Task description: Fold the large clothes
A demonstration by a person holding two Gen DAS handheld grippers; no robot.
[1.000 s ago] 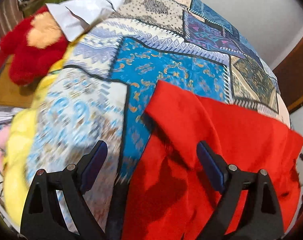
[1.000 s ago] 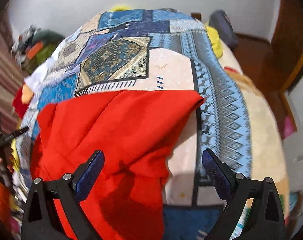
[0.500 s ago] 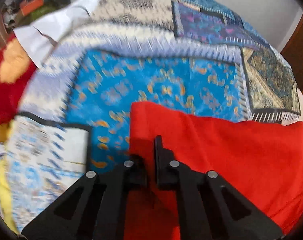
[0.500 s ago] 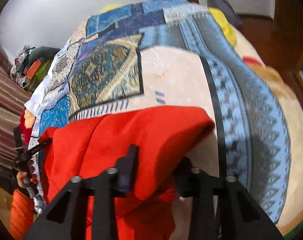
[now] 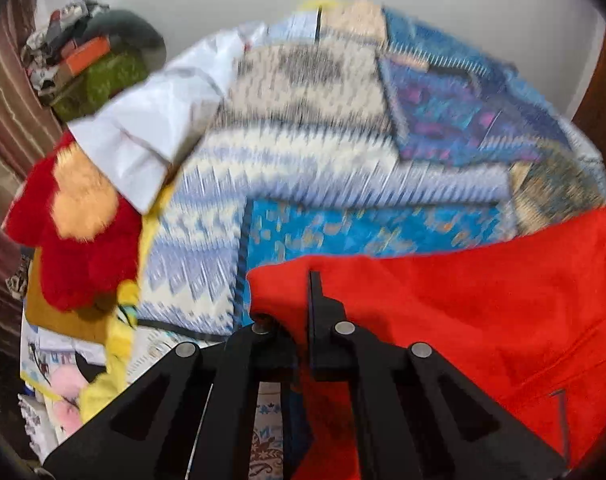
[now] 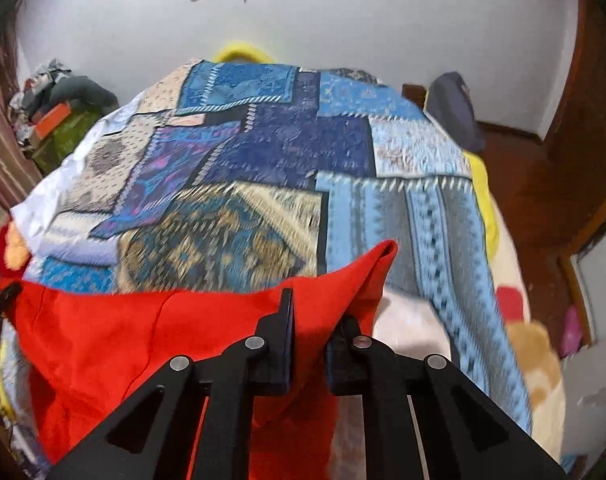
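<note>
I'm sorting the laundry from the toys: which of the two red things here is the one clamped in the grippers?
The smooth red garment, pinched by the left gripper and right gripper. The furry red plush toy lies untouched at the bed's edge.

Both hand-held grippers — now clamped on red garment

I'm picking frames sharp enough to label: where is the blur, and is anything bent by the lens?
Left wrist view: the patchwork bedspread is smeared by motion, while the left gripper and nearby red garment stay fairly crisp. Right wrist view: milder streaking on the bedspread, sharp right gripper. Both views: fisheye bulges the bed, dark corners.
</note>
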